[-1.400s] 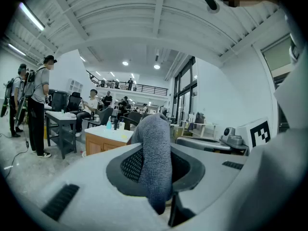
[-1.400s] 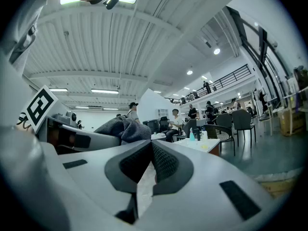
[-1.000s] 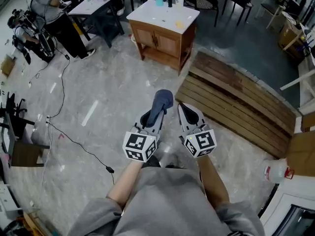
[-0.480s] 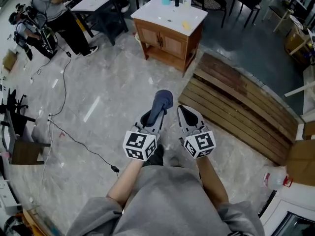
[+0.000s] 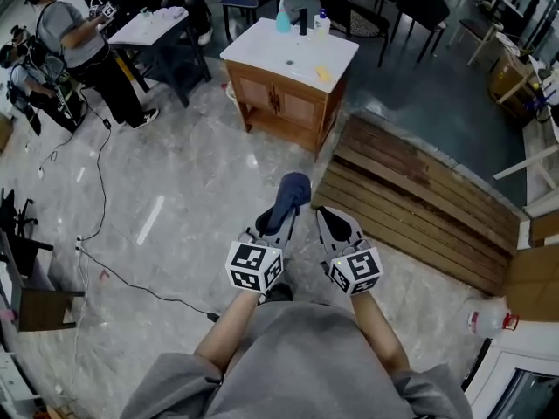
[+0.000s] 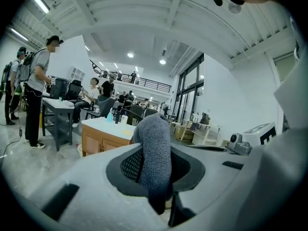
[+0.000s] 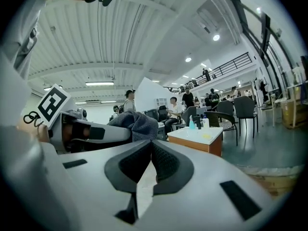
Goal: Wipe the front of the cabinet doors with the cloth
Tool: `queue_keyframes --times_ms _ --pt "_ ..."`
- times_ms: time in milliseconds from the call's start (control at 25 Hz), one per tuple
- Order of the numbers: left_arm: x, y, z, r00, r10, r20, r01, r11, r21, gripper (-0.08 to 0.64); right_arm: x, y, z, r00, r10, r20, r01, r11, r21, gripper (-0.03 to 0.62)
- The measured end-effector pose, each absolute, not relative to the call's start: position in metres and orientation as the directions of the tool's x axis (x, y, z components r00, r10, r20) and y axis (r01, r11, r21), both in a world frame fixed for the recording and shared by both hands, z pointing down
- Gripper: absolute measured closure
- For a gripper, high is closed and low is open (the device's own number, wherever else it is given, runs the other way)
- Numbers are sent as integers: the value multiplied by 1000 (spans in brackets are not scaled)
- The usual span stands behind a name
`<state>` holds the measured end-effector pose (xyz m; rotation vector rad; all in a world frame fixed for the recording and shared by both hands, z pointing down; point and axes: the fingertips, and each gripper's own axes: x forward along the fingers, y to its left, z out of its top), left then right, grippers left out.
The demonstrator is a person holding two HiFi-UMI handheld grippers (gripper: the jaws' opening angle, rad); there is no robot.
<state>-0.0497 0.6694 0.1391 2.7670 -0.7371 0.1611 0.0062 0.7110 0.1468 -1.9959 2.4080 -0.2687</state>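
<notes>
A person stands on a grey marble floor (image 5: 188, 177), holding both grippers side by side at waist height. The left gripper (image 5: 274, 225) is clenched on a dark blue-grey cloth (image 5: 291, 192), which pokes up and forward past its jaws. The right gripper (image 5: 326, 216) is closed with nothing in it, its pads pressed together.

The wooden cabinet (image 5: 307, 127) stands well ahead of both grippers, its two doors (image 5: 283, 102) shut and facing the person. Its white tabletop (image 5: 262, 43) carries a blue bottle (image 5: 282, 21), a dark bottle (image 5: 303, 21), a white bottle (image 5: 321, 24) and a small yellow item (image 5: 323, 73).

Bare floor lies open between the person and the doors. A slatted wooden platform (image 5: 419, 190) lies just beside the cabinet's right side and runs along the person's right. A black cable (image 5: 103, 195) trails over the floor on the left. Farther left, a person (image 5: 79, 42) stands at a dark desk (image 5: 162, 29). A white jug with a red cap (image 5: 489, 308) sits at the lower right.
</notes>
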Motion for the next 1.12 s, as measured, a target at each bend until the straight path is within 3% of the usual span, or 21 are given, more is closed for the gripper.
queue_keyframes --times_ms 680,1120 --pt "-87 569 159 863 -466 198 -505 -821 268 492 -24 608 168 -192 -967 168 -977 172 -127 581" --pt "-43 499 183 838 -484 251 -543 -788 291 492 30 531 192 -213 -960 182 -965 177 -195 581"
